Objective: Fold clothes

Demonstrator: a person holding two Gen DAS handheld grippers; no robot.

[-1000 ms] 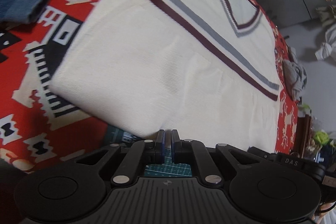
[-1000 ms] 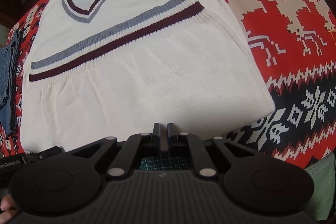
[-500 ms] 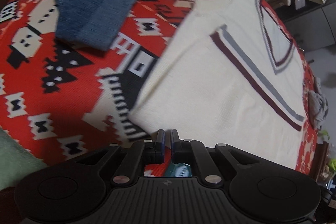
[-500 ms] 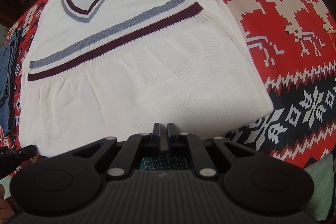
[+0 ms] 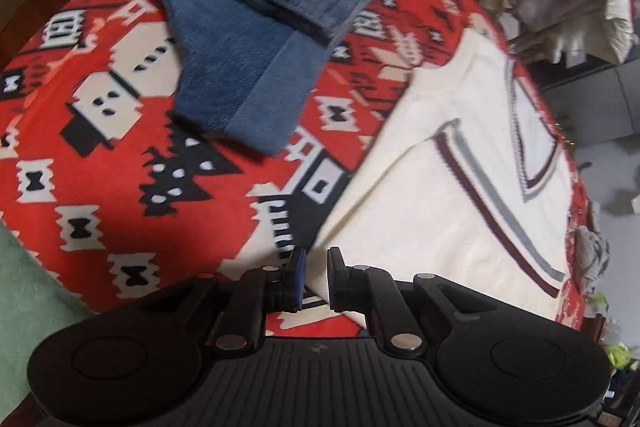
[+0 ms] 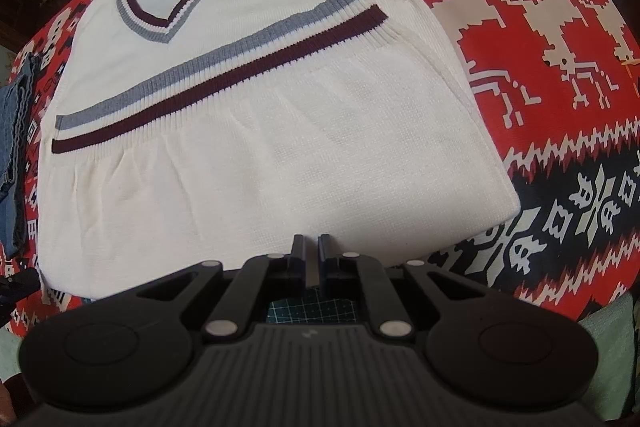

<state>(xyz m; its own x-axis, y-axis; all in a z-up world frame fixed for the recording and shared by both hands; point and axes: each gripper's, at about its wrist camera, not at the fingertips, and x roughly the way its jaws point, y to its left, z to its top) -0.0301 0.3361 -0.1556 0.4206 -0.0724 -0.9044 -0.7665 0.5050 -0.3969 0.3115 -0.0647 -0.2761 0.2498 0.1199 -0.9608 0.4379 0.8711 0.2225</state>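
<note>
A cream knitted V-neck vest with grey and maroon stripes (image 6: 256,131) lies flat on the red patterned blanket (image 6: 540,39); the right hand-held gripper (image 6: 311,259) sits at its hem, fingers nearly together, gripping nothing; the left hand-held gripper (image 5: 316,277), slightly parted, straddles the vest's corner; folded blue denim jeans (image 5: 256,39) lie ahead-left.

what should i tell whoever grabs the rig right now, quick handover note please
Left gripper: jaws a little apart, holding nothing, at the near left corner of the cream vest.
Right gripper: jaws nearly closed at the vest's bottom hem; whether it pinches the cloth cannot be told.
The vest lies flat, front up, on the red patterned blanket.
Folded jeans lie to the left of the vest, apart from it.
Done: jeans folded, vest spread out.
Left: grip the hem corners, fold the vest.
</note>
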